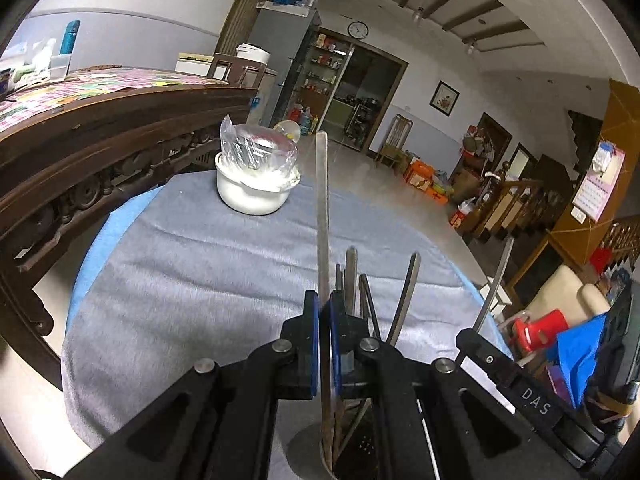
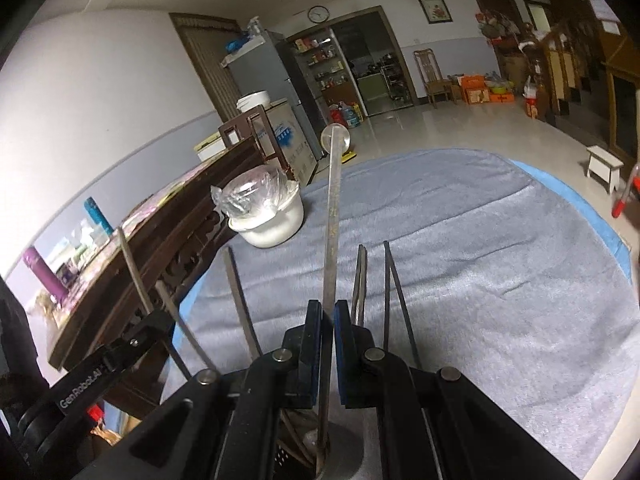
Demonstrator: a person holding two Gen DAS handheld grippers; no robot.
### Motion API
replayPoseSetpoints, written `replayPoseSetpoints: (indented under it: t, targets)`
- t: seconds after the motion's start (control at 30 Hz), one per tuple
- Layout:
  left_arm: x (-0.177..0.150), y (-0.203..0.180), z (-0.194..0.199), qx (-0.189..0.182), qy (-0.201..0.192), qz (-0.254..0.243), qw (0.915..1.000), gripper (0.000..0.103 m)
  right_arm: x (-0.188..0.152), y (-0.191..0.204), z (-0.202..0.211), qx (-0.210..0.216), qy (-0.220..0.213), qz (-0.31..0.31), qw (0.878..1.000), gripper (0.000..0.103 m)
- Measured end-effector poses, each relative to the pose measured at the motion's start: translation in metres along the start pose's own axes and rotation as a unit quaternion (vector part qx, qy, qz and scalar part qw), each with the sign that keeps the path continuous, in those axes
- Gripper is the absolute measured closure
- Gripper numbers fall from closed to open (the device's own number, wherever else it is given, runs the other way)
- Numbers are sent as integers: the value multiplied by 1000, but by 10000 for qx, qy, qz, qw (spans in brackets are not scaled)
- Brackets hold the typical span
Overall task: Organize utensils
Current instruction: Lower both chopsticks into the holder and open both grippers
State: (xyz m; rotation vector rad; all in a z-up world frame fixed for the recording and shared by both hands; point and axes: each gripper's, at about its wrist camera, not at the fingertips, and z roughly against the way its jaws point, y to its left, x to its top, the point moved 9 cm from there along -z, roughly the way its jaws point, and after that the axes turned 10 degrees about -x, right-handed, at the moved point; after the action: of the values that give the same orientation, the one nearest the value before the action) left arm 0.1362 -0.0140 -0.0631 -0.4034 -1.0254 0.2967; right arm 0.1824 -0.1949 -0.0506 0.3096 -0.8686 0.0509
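1. Nearest my left wrist lens: the left gripper (image 1: 325, 320), blue pads pinched narrow on a flat metal utensil handle (image 1: 322, 208). The right gripper (image 2: 328, 316) is likewise clamped on a long metal ladle (image 2: 333, 216).
2. Writing I can read: "DAS" on the other gripper's body in the left view; "GenRobot.AI" on the other gripper's body in the right view.
3. Long axes: both held utensils run up and away from the lenses. The ladle's round bowl is at the far end. The handle's far end is square-cut.
4. Lower ends sit in a perforated holder (image 2: 308, 452) with other utensils (image 2: 396, 300), on a grey cloth (image 2: 500, 280).
5. A white pot (image 1: 252, 192), plastic-wrapped on top, stands at the cloth's far edge.
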Motion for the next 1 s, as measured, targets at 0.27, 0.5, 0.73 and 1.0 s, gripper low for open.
replayPoseSetpoints:
  t: [0.27,0.5,0.73,1.0]
  targets:
    - [-17,-1,6,-29,144,-103,9998,97,-14,7,9,-4,29,333,9994,94]
    - [-26,-4,13,-89,273,-138,9995,97,-30,7,5,31,217,338,9992,93]
    - [-33,-5,17,-144,386,-148,9990,96,-39,11,6,56,291,450,9985,92]
    - [-35,-3,23,-154,459,-97,9988,96,-41,9,7,45,346,452,9984,92]
